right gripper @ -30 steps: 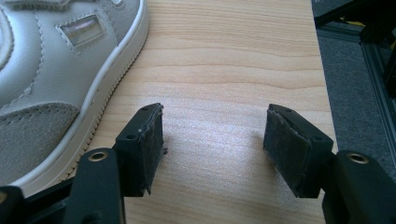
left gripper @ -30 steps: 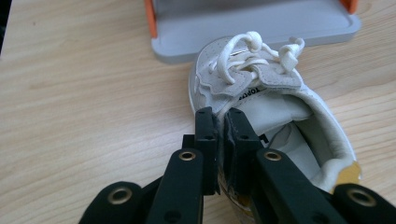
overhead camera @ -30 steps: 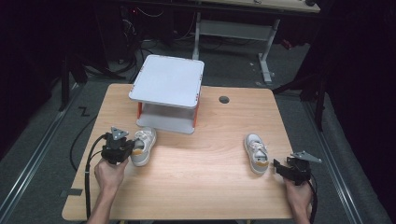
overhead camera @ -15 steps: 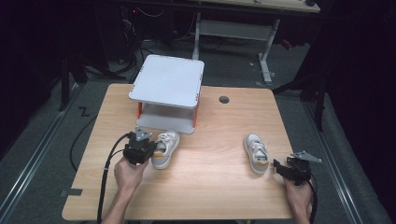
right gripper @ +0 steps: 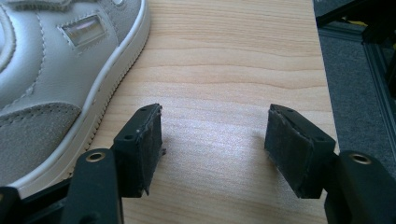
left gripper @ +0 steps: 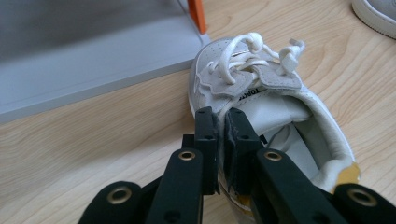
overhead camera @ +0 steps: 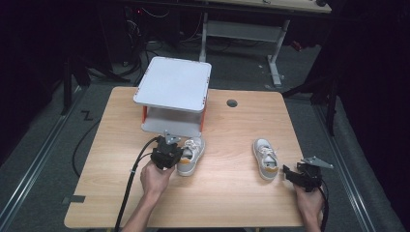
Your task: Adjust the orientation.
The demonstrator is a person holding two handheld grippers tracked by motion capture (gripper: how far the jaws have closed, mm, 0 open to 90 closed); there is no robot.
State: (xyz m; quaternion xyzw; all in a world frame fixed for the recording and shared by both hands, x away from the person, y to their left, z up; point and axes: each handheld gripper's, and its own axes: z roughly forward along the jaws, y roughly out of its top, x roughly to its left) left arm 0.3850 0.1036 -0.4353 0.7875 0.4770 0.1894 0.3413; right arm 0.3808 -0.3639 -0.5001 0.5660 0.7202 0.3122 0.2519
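The work looks about half done, by my judgement. The left gripper (left gripper: 218, 140) has its two black jaws pressed together on the inner side wall of a small white and grey child's sneaker with white laces (left gripper: 261, 93), near the heel opening, so this shoe is already in hand. Just beyond the toe of the shoe, a little farther from the jaws, stands the grey two-level shelf rack with orange posts (overhead camera: 174, 92); the lower board of it lies directly ahead of the gripper in the left gripper view. The shoe seems to be going toward this rack, but it is not yet inside: its sole is over the light wooden table (overhead camera: 227, 193), with the toe close to the rack's front edge.

What is left, I think, is to put this shoe on the lower level and then do the same with the second one.

The second grey and white sneaker with a yellow heel patch (overhead camera: 265, 157) lies on the table just beside the right gripper (right gripper: 215, 149), on the side of its left jaw, not between the jaws. That gripper is wide open and holds nothing; only bare wood is between its pads.

For the pose: the left hand (overhead camera: 155, 178) reaches forward toward the rack with the forearm coming diagonally from the near edge. The right hand (overhead camera: 309, 203) rests low at the near right corner of the table, pointing toward the shoe's heel.
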